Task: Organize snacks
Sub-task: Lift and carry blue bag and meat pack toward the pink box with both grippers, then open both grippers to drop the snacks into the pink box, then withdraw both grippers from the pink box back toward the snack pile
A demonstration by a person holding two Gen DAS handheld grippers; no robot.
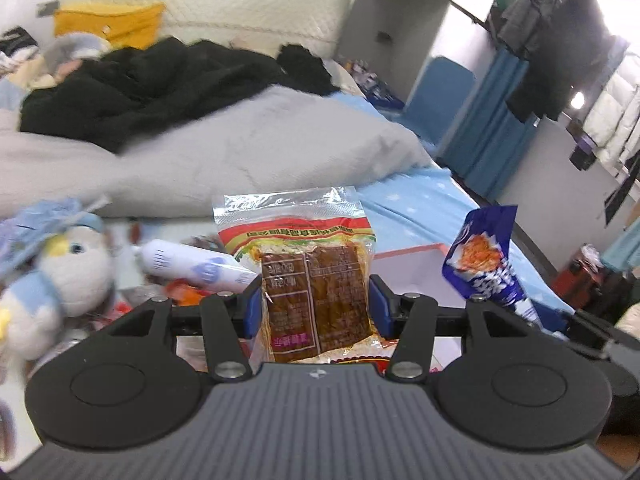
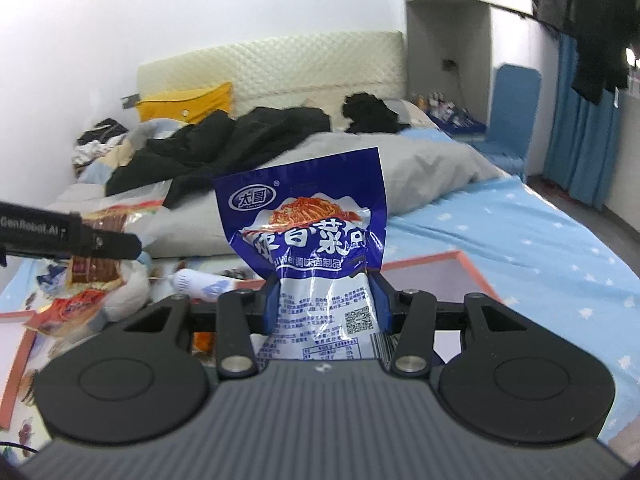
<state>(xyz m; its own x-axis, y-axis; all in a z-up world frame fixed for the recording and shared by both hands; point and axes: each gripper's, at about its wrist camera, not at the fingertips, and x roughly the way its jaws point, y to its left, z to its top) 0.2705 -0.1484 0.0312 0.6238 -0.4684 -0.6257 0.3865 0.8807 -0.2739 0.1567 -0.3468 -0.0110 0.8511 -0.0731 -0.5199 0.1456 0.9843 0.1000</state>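
The left gripper (image 1: 316,304) is clamped on a clear packet (image 1: 308,276) of brown strips, held upright above the clutter at the near end of the bed (image 1: 420,200). The right gripper (image 2: 326,304) pinches a blue packet (image 2: 316,240) by its lower part, the top standing free. Just beyond and below both lies a white box (image 2: 436,276) with a pink rim, which looks like the likely place for them; a white tube (image 1: 192,266) and a plush toy (image 1: 68,272) sit to the left among more wrappers. Both packets are slick, soft film gripped only across the middle, so either may slide through the pads or fold over if swung fast. The two grippers hang close together, so packets or fingers could collide over the box. Letting go too high might send a packet past the rim onto the sheet.
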